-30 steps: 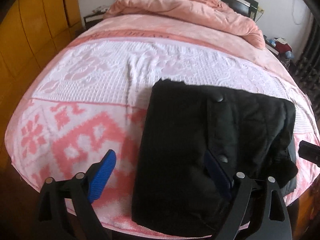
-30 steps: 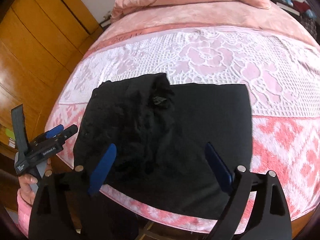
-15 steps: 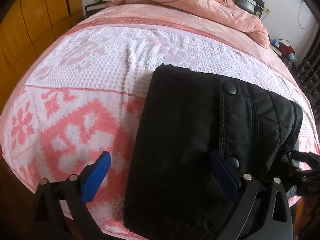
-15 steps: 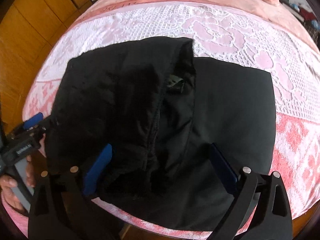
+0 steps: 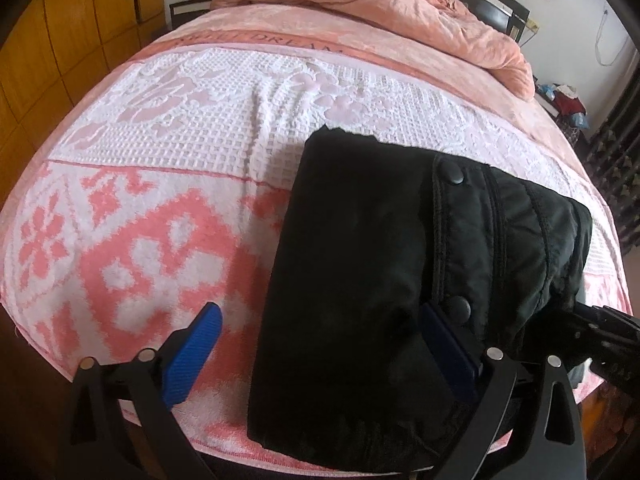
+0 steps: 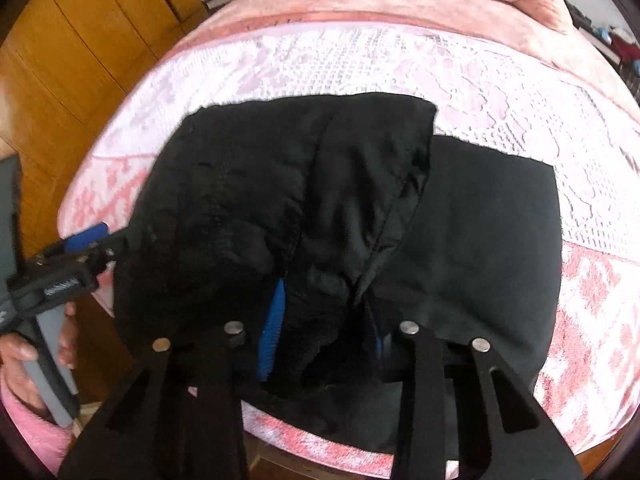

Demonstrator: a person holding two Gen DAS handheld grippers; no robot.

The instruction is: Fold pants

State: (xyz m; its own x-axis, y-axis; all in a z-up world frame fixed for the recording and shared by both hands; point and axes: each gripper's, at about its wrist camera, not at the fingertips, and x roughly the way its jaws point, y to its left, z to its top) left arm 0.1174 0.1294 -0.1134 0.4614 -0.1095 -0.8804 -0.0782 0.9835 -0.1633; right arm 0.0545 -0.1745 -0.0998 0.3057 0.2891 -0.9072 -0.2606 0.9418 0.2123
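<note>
Since 0.5 s ago, both grippers have been coming closer to the black pants, and the right gripper is now narrowing its 2 blue pads around a bunch of the waist fabric, so it is clenching on the pants. These are lying folded at the near edge of the pink and white bedspread. In the left wrist view, the left gripper is staying wide apart: 1 blue pad is hanging over the bedspread, the other is sitting by the lower of the 2 snap buttons. At the bed's far end a pink quilt is lying crumpled.
</note>
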